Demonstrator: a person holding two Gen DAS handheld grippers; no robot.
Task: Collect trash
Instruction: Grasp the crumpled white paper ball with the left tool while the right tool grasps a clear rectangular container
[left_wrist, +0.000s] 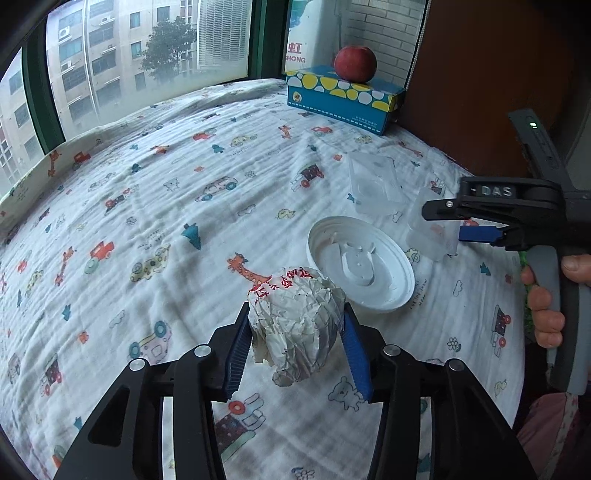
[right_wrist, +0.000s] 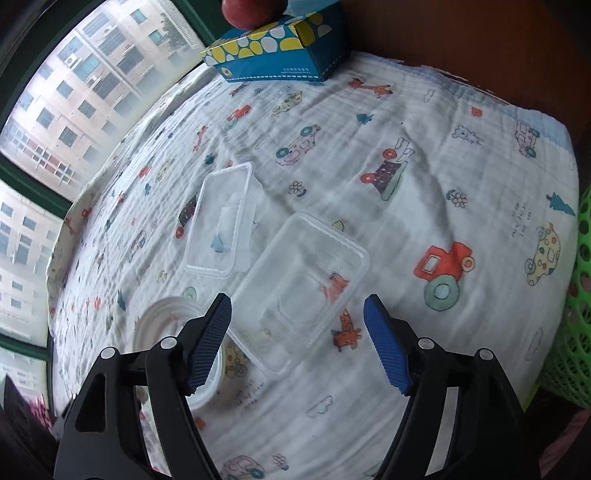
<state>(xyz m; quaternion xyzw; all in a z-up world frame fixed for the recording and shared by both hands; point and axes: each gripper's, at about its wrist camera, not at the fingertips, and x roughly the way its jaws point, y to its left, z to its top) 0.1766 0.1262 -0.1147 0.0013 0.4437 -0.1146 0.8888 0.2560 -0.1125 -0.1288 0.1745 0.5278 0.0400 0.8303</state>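
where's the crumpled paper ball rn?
Left wrist view, low centre: the crumpled paper ball sits clamped between the left tool's blue pads, just in front of the white plastic lid on the printed cloth.

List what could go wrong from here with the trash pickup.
1. The left gripper pinches the crumpled paper ball only by its sides; soft paper could slip out on lifting.
2. The right gripper stands open over the near clear tray; thin plastic may buckle or skid on the cloth.
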